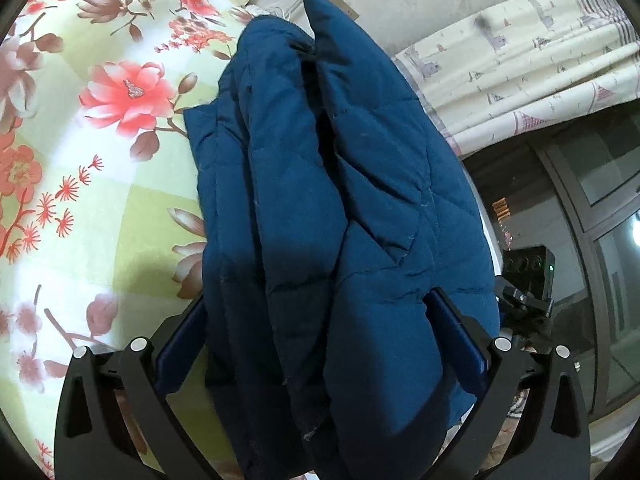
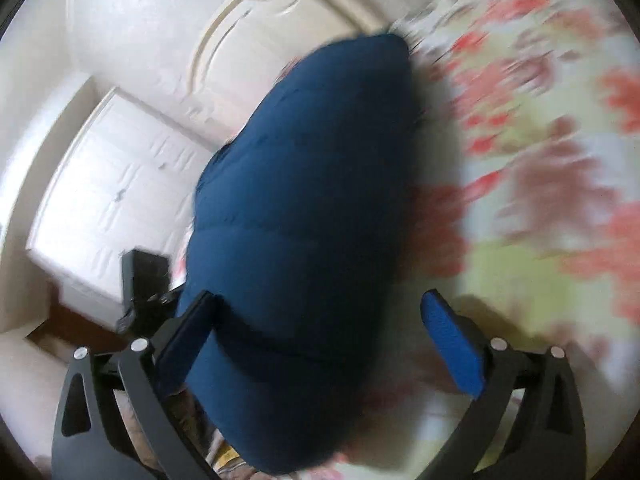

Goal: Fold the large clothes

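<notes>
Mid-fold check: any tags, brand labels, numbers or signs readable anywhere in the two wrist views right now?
None readable.
Blue quilted jacket: no label, tag or print showing.
Floral bedsheet: flower pattern only, no words.
Curtain: small printed motifs, no legible letters.
Dark device beside the bed: a small green light, no readable marking.
Right wrist view: motion-blurred; nothing legible on the white cabinet doors.

The quilted jacket (image 1: 340, 208) I hold is deep blue. My bedsheet (image 1: 100, 184) is pale green and white checks with coral-red and brown flowers. The curtain (image 1: 532, 76) is cream with small purple motifs. My pads (image 2: 452, 340) are blue on black fingers.
</notes>
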